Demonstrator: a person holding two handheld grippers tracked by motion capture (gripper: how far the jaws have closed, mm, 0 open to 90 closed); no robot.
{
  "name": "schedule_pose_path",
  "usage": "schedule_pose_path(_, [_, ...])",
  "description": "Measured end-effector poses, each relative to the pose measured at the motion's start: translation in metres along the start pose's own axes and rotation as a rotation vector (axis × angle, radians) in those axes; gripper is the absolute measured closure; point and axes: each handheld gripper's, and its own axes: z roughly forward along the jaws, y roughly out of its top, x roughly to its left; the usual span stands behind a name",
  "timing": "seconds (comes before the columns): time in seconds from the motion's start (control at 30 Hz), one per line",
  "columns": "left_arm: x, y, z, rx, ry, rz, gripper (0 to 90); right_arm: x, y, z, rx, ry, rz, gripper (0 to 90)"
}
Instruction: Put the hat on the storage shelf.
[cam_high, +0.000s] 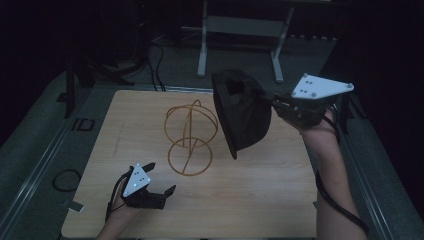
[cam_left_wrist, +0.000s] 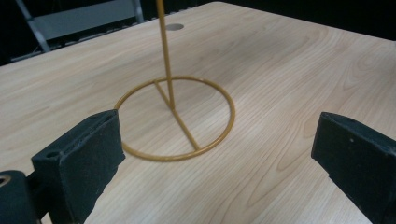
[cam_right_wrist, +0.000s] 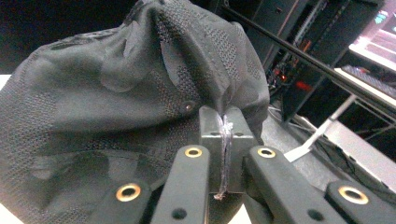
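A gold wire stand (cam_high: 190, 137) rises from the middle of the wooden table (cam_high: 260, 200): a flat ring base (cam_left_wrist: 175, 119), a thin upright rod (cam_left_wrist: 164, 51) and a wire globe on top. My right gripper (cam_high: 274, 102) holds a black mesh cap (cam_high: 241, 112) in the air just right of the globe; in the right gripper view its jaws are shut on a fold of the cap (cam_right_wrist: 116, 98). Near the table's front left, my left gripper (cam_high: 161, 177) is low and open, its wide-apart jaws pointing at the ring base with nothing between them.
A grey metal frame (cam_high: 240, 37) on legs stands on the floor beyond the table. A black cable loop (cam_high: 66, 179) lies left of the table. Dark equipment racks (cam_right_wrist: 322, 51) stand behind the cap in the right gripper view.
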Motion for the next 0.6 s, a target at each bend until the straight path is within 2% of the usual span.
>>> schedule_pose_path(0.23, [0.003,-0.008,-0.001,0.003,0.005,-0.013,2.7,0.004,0.021,0.024,0.012,0.011,-0.014,89.2])
schedule_pose_path(0.4, [0.005,-0.011,0.0,0.01,0.008,-0.023,2.7,0.013,0.03,0.04,0.015,0.057,-0.028,89.2])
schedule_pose_path(0.6, [0.009,-0.014,0.0,0.014,0.016,-0.027,2.7,0.026,0.036,0.063,0.046,0.1,-0.036,89.2])
